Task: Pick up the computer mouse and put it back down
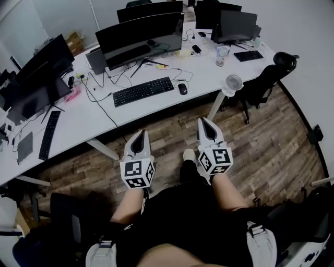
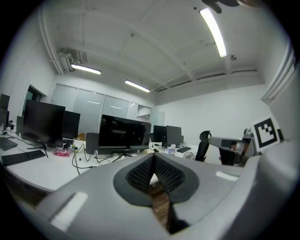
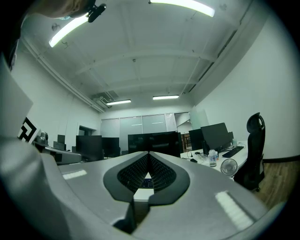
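Ceiling tube lights give even brightness; gripper views curve fisheye with black corners.

Computer mouse is too small in the head view to make out buttons or where its cable runs. In the gripper views, the left gripper and right gripper bodies block the table's near edge. Table runs off the left edge; rear monitor is clipped at the top.
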